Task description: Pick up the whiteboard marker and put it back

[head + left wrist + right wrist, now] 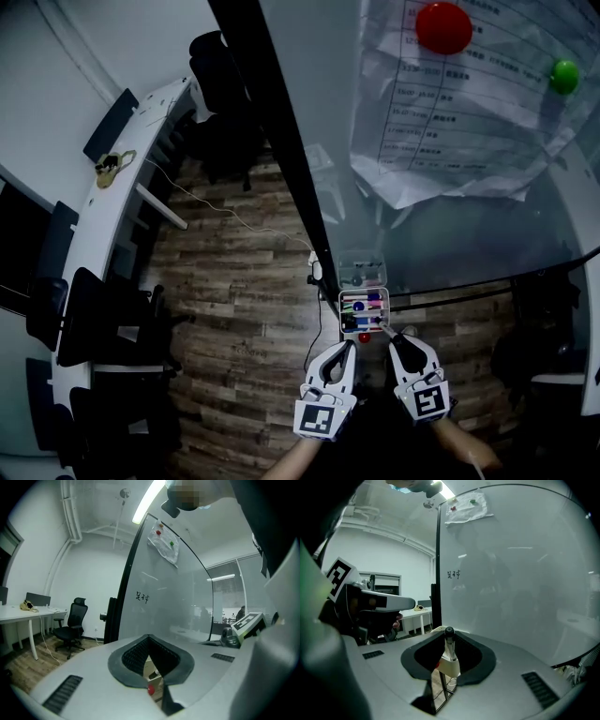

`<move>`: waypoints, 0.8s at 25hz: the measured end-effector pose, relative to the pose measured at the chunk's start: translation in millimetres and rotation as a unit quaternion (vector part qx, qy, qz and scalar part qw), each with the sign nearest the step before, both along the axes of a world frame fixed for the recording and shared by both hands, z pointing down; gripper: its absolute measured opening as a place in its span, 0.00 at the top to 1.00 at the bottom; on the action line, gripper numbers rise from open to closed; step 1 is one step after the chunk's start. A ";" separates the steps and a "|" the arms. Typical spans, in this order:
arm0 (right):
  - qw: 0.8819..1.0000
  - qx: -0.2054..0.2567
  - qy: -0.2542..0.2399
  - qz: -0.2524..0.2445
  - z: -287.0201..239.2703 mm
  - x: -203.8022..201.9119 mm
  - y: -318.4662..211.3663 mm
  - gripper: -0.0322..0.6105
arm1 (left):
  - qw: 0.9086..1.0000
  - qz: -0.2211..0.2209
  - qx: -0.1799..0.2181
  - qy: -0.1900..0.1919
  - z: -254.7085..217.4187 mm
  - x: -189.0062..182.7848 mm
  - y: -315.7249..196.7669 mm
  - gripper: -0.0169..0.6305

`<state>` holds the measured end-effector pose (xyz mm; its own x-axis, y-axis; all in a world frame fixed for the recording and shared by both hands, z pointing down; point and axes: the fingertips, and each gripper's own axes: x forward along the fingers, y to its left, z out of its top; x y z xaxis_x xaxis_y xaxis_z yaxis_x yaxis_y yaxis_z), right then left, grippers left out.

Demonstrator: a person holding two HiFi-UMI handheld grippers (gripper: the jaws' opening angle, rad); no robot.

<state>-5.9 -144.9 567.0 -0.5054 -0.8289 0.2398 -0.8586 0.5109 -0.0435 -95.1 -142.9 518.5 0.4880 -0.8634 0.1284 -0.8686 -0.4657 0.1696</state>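
A small marker tray (362, 312) hangs at the lower edge of the whiteboard (450, 225), with several markers and coloured bits in it. My right gripper (392, 338) (449, 637) is just below the tray. It is shut on a whiteboard marker (449, 648) with a black cap, which stands up between the jaws. The marker (382, 329) shows as a thin pale stick running toward the tray. My left gripper (348, 346) (149, 638) is beside it at the tray's lower left, jaws together with nothing in them.
A printed sheet (450, 103) is pinned to the board by a red magnet (443, 26) and a green magnet (563, 76). A long white desk (103, 244) with black chairs (98, 314) runs along the left. A cable (239, 217) crosses the wooden floor.
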 end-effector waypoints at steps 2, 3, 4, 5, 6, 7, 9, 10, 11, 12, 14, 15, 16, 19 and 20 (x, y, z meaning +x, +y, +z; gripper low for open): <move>1.000 -0.004 0.000 0.000 4.7 -0.6 -3.0 0.83 | 1.000 0.002 -0.002 -0.002 3.3 0.8 -2.6 0.96; 1.000 -0.006 0.000 0.000 7.2 -1.0 -4.0 0.83 | 1.000 0.003 -0.004 -0.003 5.3 1.1 -3.6 0.96; 1.000 -0.008 0.001 -0.001 9.7 -1.7 -4.9 0.83 | 1.000 0.004 -0.006 -0.004 7.3 1.0 -4.7 0.96; 1.000 -0.010 0.002 -0.002 12.0 -2.7 -5.8 0.83 | 1.000 0.004 -0.008 -0.005 8.9 0.8 -6.1 0.96; 1.000 -0.012 0.003 -0.003 14.2 -3.6 -6.9 0.83 | 1.000 0.005 -0.009 -0.006 9.9 0.5 -8.0 0.96; 1.000 -0.014 0.004 -0.003 16.1 -4.4 -8.1 0.83 | 1.000 0.006 -0.008 -0.007 10.3 0.2 -10.3 0.96; 1.000 -0.018 0.008 -0.005 19.3 -5.5 -10.4 0.83 | 1.000 0.007 -0.007 -0.008 10.3 0.1 -14.4 0.96; 1.000 -0.019 0.009 -0.005 20.6 -5.9 -11.4 0.83 | 1.000 0.007 -0.007 -0.008 10.5 0.2 -16.0 0.96; 1.000 -0.020 0.010 -0.005 21.9 -6.0 -12.3 0.83 | 1.000 0.008 -0.007 -0.008 10.8 0.4 -17.4 0.96; 1.000 -0.021 0.011 -0.005 23.2 -6.0 -13.2 0.83 | 1.000 0.010 -0.008 -0.008 11.2 0.6 -18.8 0.96; 1.000 -0.022 0.013 -0.005 24.8 -5.8 -14.3 0.83 | 1.000 0.012 -0.009 -0.007 11.5 0.7 -21.2 0.96; 1.000 -0.022 0.014 -0.005 24.7 -5.7 -14.7 0.83 | 1.000 0.013 -0.010 -0.006 11.3 0.9 -22.2 0.96; 1.000 -0.022 0.014 -0.005 24.4 -5.6 -15.0 0.83 | 1.000 0.014 -0.010 -0.005 11.0 1.1 -23.1 0.96; 1.000 -0.021 0.016 -0.006 24.2 -5.5 -14.8 0.83 | 1.000 0.014 -0.010 -0.003 10.8 1.3 -24.7 0.96; 1.000 -0.020 0.016 -0.007 24.0 -5.7 -14.6 0.83 | 1.000 0.014 -0.010 -0.003 11.1 1.3 -25.3 0.96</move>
<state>-11.6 -159.5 591.0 -0.5080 -0.8114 0.2890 -0.8529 0.5207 -0.0375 -93.8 -168.2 529.6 0.5113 -0.8464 0.1489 -0.8561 -0.4864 0.1747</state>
